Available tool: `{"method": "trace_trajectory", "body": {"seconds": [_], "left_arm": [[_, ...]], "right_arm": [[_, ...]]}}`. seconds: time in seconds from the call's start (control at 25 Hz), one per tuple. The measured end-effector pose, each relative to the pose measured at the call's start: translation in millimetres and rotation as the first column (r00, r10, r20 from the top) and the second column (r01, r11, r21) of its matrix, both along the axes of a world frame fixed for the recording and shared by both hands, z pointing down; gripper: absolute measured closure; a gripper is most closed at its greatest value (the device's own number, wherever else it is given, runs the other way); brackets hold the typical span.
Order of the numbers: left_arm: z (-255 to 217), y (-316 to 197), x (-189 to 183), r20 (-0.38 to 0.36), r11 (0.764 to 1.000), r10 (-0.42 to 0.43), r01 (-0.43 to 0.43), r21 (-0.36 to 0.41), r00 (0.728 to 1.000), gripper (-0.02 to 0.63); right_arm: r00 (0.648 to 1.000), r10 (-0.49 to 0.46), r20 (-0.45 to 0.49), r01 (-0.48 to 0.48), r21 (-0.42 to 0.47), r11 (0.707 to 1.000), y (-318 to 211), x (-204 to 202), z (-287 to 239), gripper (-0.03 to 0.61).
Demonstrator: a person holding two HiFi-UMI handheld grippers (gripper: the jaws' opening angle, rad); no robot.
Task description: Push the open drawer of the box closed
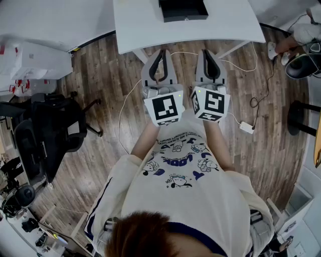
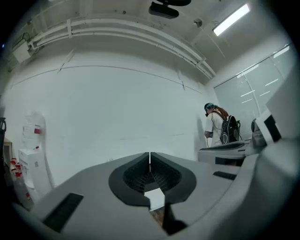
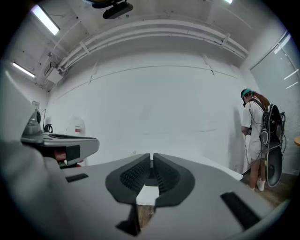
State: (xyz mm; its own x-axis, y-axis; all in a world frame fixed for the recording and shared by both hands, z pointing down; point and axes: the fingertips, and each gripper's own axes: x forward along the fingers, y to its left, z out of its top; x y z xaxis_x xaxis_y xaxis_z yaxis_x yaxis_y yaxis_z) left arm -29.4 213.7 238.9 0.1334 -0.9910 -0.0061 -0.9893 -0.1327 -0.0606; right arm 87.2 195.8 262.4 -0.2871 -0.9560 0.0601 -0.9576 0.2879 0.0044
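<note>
box (image 1: pixel 183 10): on table (image 1: pixel 235 25), ahead of both jaw tips
left gripper (image 1: pixel 160 52): jaws closed, empty
right gripper (image 1: pixel 211 51): jaws closed, empty

Black rectangular box (image 1: pixel 183 10) with its shallow drawer open upward, lying flat on the white table (image 1: pixel 145 25), mid-width, partly cropped

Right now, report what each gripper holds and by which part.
Nothing is held. The left gripper and the right gripper both have their jaws together with nothing between them, short of the box on the table.
</note>
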Motion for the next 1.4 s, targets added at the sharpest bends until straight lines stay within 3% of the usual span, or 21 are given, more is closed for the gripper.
{"method": "trace_trajectory", "body": {"seconds": [0.6, 1.4], "left_arm": [[3.2, -15.7, 10.9, 0.013, 1.0, -0.014, 0.014, -0.003, 1.0, 0.594], [21.7, -52.4, 18.3, 0.023, 0.996, -0.075, 0.075, -0.038, 0.997, 0.594]], "right_arm": [[1.0, -0.027, 0.005, 0.027, 0.002, 1.0, -15.7, 7.6, 3.7, 0.537], [0.994, -0.11, 0.019, 0.111, -0.059, 0.992, -56.1, 9.5, 30.4, 0.535]]}}
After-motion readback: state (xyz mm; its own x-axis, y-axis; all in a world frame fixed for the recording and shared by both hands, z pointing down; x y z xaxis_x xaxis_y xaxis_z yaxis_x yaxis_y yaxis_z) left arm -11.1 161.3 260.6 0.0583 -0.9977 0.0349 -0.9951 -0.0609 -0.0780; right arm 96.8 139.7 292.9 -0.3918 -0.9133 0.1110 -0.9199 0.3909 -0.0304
